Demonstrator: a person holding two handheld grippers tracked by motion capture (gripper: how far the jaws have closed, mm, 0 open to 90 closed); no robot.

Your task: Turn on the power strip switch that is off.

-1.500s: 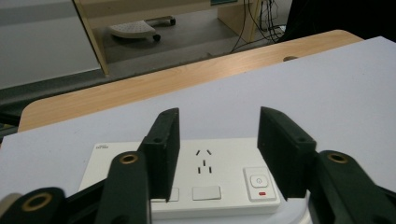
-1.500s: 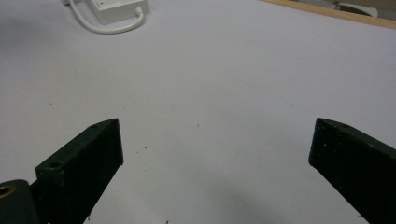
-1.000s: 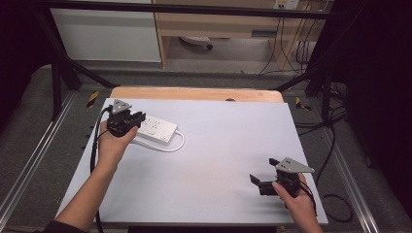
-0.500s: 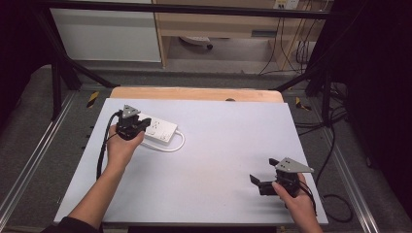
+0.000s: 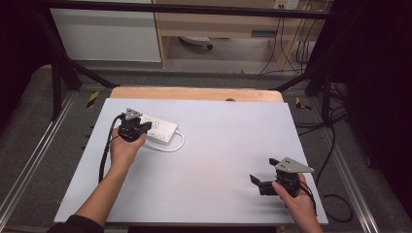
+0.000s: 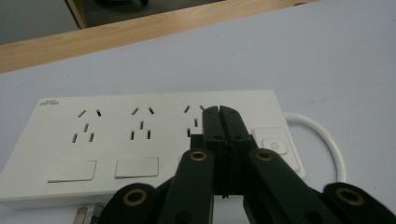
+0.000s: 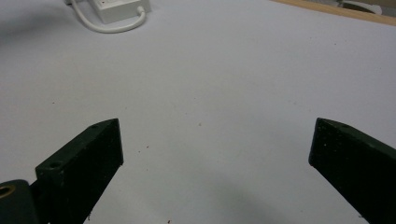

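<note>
From the high view, the white power strip [image 5: 158, 128] lies on the far left part of the grey table [image 5: 218, 160], with its white cord [image 5: 177, 144] curling beside it. The left gripper [image 5: 138, 127] hangs right over the near end of the strip, and the right gripper [image 5: 262, 183] sits well apart, low at the near right side, with nothing close to it. In the left gripper view, the two black jaws are pressed tight together with nothing between them, and their joined tip points down at the strip's top, just beside the little switch button [image 6: 274, 145]. It looks like the step in hand is pushing that button with the closed tip. The next move likely calls for a small slide toward the button and a soft press straight down. In the right gripper view, the jaws stand wide apart over bare table, holding nothing, and the strip shows far off.
</note>
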